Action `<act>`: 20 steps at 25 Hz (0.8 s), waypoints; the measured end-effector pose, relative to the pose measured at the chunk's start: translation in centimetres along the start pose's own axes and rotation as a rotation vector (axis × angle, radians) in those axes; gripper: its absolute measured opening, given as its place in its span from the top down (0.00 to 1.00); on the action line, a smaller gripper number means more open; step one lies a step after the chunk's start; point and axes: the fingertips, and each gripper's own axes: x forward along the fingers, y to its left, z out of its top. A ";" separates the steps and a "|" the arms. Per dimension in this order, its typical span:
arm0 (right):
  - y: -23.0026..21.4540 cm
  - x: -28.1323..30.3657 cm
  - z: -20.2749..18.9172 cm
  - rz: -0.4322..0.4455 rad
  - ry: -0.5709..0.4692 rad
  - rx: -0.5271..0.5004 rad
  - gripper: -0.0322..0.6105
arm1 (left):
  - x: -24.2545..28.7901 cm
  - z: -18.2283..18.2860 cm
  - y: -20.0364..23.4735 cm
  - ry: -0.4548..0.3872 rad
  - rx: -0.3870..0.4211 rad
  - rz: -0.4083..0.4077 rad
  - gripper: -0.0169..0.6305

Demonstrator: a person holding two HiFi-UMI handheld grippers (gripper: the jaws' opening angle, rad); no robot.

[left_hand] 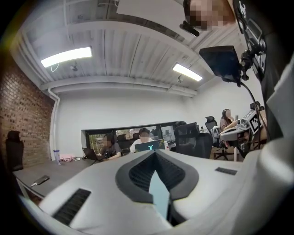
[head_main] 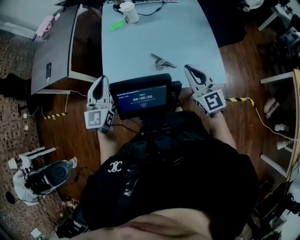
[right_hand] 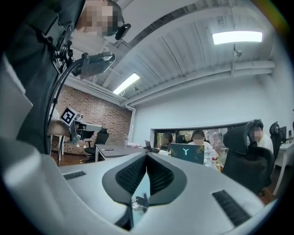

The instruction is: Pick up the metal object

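Note:
The metal object (head_main: 161, 61), a small grey angled piece, lies on the pale blue table (head_main: 187, 33) near its front edge. It also peeps through the gap under the right jaws as the metal object (right_hand: 140, 202). My right gripper (head_main: 189, 68) hovers at the table's front right corner, just right of the object, jaws shut on nothing. My left gripper (head_main: 102, 78) hangs off the table's front left corner, jaws shut and empty. In the gripper views the left gripper (left_hand: 154, 152) and the right gripper (right_hand: 147, 155) point level across the room.
A white cup (head_main: 129, 11), a green item (head_main: 117, 24) and a black cable lie at the table's far end. A grey desk (head_main: 54, 47) with a phone (head_main: 48, 70) stands to the left. A chest-mounted screen (head_main: 140, 98) hides the table's near edge. Office chairs and seated people fill the background.

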 end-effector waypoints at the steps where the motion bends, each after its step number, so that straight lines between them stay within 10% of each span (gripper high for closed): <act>1: -0.2 0.4 -0.6 0.006 0.012 -0.003 0.97 | -0.1 -0.1 0.2 0.003 0.002 0.006 0.97; 11: 1.3 8.3 -11.1 0.105 0.269 -0.040 0.89 | -3.4 -1.3 3.7 0.055 -0.051 0.077 0.97; 20: 4.8 12.8 -23.8 0.167 0.540 0.015 0.61 | -4.9 -1.0 5.0 0.122 -0.014 0.124 0.97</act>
